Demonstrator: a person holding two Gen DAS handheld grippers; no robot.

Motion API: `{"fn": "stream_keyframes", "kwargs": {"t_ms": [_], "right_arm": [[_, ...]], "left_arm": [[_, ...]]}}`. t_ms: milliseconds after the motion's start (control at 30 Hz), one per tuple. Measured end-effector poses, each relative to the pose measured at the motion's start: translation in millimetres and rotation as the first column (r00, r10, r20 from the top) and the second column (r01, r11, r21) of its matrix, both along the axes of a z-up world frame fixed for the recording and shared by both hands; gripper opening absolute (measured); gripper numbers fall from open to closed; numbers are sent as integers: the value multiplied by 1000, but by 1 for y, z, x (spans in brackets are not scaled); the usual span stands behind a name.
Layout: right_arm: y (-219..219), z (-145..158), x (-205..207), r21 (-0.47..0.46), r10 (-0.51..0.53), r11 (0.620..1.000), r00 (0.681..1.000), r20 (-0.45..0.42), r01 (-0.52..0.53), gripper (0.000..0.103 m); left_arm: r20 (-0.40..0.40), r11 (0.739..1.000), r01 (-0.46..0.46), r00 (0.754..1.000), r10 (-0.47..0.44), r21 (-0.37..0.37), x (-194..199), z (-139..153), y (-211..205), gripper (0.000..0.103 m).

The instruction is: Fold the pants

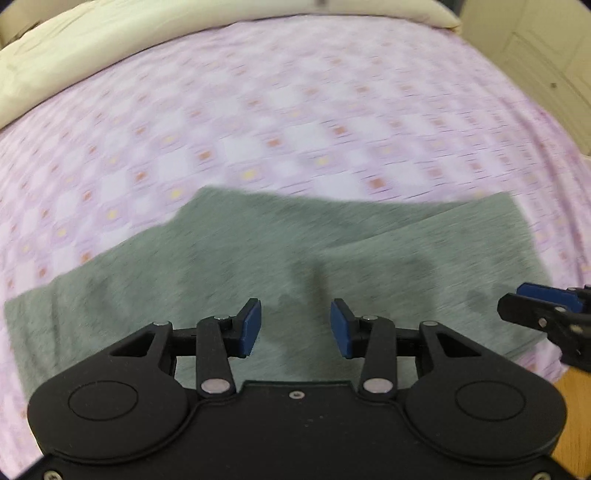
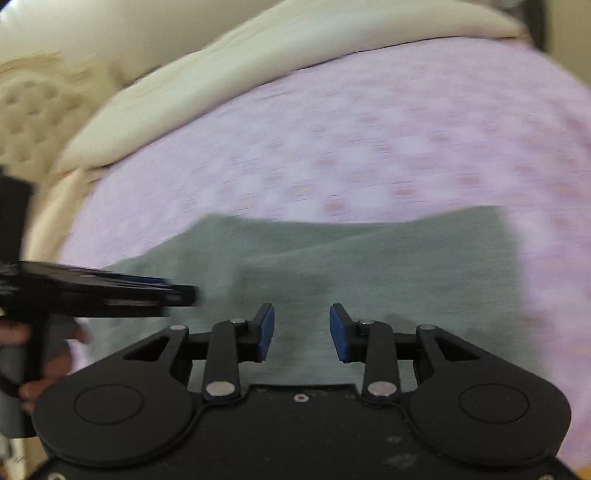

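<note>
Beyond the jaws we see a bed's pink checked sheet [image 1: 295, 122], a cream duvet [image 2: 221, 74] bunched behind it (tufted cream headboard [image 2: 33, 107] far left).

The pants [image 1: 280, 258] lie flat on the sheet [image 1: 295, 122], near its front edge. The pillow [image 1: 110, 33] lies along the far side, behind the sheet. Both grippers hang over the pants: left gripper [image 1: 295, 328] left, right gripper [image 2: 302, 332] right.

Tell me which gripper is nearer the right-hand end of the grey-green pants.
Right. The right gripper hangs open over the pants toward that end; the left gripper, also open and empty, hangs beside it, nearer the middle.
</note>
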State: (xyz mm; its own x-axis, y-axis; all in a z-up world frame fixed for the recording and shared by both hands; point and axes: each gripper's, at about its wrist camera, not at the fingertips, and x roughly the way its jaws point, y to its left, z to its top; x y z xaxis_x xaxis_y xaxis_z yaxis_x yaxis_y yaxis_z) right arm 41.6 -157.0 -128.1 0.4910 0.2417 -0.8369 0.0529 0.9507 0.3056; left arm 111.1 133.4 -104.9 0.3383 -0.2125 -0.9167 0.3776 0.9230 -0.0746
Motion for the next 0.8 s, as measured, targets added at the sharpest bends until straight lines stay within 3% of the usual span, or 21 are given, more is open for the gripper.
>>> {"fn": "stream_keyframes", "kwargs": {"t_ms": [100,167,200,233,267,367,433,500,533,667,800], "right_arm": [[-40,-18,-5,-51,-98,994,993,-69,94,37],[-60,-37,-10,-98,-142,987,981,-129,130,31],[-67,-48,-14,-111,-168,983,968,-185,149,20],[-77,-55,-21,-110,-189,979,960,-207,169,1],[-82,-55,-26,-98,-195,979,961,-196,179,0],[-89,-42,-30,-79,-179,983,959,-218,165,0],[-92,-26,-25,-70,-158,986,975,-157,149,13],[-89,-11,-12,-80,-114,991,990,-78,108,15],[-89,-9,-3,-83,-91,993,994,-58,86,20],[-88,-25,47,-89,-25,996,998,-53,20,21],[-87,-60,75,-115,0,993,986,-165,-19,18]], "left_arm": [[-15,998,55,998,-55,-3,-3,-11,-25,50],[-25,995,90,996,-89,39,-5,-27,-40,50],[-45,991,105,994,-101,81,-6,-38,-48,50],[-67,987,110,992,-102,120,-5,-51,-52,50],[-85,982,109,992,-97,155,-6,-61,-54,54],[-72,983,88,994,-78,161,-6,-62,-52,59],[-90,986,73,994,-59,152,-2,-62,-48,61],[-108,988,41,994,-25,149,3,-62,-45,64],[-111,988,20,994,-3,151,5,-62,-44,66],[-110,986,-28,993,47,166,4,-60,-45,67],[-108,978,-65,990,87,196,-7,-61,-43,67]]}}
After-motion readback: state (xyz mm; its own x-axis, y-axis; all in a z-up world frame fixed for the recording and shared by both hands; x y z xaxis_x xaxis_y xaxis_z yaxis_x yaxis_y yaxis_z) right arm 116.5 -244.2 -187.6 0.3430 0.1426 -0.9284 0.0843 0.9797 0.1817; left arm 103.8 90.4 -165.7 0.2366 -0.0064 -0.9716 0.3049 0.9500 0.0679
